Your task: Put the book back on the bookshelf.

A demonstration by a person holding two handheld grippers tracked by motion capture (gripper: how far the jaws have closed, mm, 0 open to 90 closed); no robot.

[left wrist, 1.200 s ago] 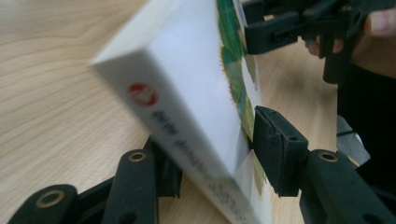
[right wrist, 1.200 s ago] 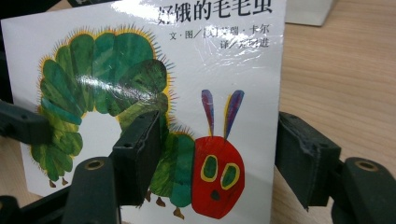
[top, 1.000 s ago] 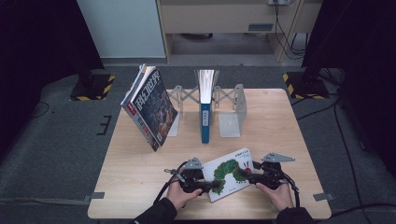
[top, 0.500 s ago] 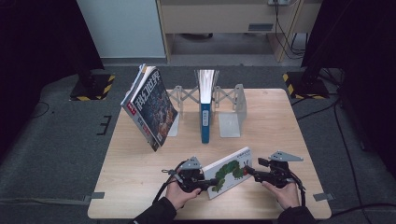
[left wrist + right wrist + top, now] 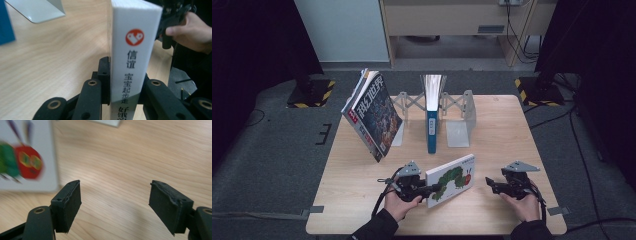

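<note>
High view: caterpillar picture book (image 5: 452, 178) tipped up on edge near the front of the surface (image 5: 512, 130), pinched by left gripper (image 5: 432, 189), likely bound for the bookend rack (image 5: 459, 117). Left gripper view: jaws clamped on white spine (image 5: 132, 50), printed 信谊 宝宝起步走. Right gripper view: jaws spread, just been opening, nothing between

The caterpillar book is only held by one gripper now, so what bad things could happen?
1. The left gripper pinches the caterpillar book at its spine end alone, so the far end may sag or twist loose.
2. The right gripper, whose jaws have just been opening, holds nothing and could not catch it.
3. Carried carelessly towards the bookend rack, it might knock the upright blue book.
</note>
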